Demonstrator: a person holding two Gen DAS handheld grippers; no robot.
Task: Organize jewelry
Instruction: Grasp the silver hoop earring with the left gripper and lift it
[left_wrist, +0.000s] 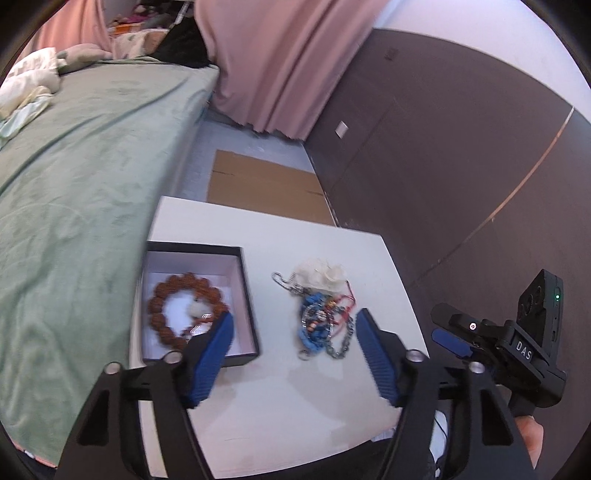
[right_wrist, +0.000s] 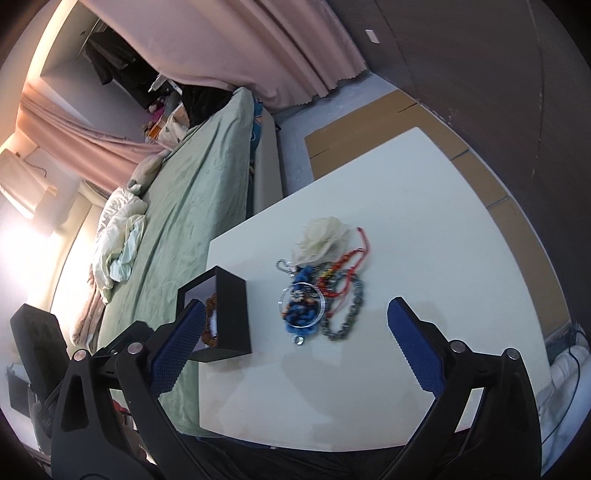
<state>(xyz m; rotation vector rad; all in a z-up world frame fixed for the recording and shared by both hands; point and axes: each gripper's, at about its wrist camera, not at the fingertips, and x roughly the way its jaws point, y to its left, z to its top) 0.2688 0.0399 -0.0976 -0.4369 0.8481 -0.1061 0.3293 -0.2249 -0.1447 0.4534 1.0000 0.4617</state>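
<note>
On a white table stands an open black box with a white inside, holding a brown bead bracelet. To its right lies a tangled jewelry pile: a white fabric flower, red cords, a grey chain, a clear bangle and blue braid. My left gripper hovers open over the pile's near side, with its left finger in front of the box. My right gripper is wide open just short of the pile, nothing between its pads. It also shows at the right of the left wrist view.
A bed with a green cover runs along the table's left side. Pink curtains hang behind. Flat cardboard lies on the floor beyond the table, and a dark brown wall stands on the right.
</note>
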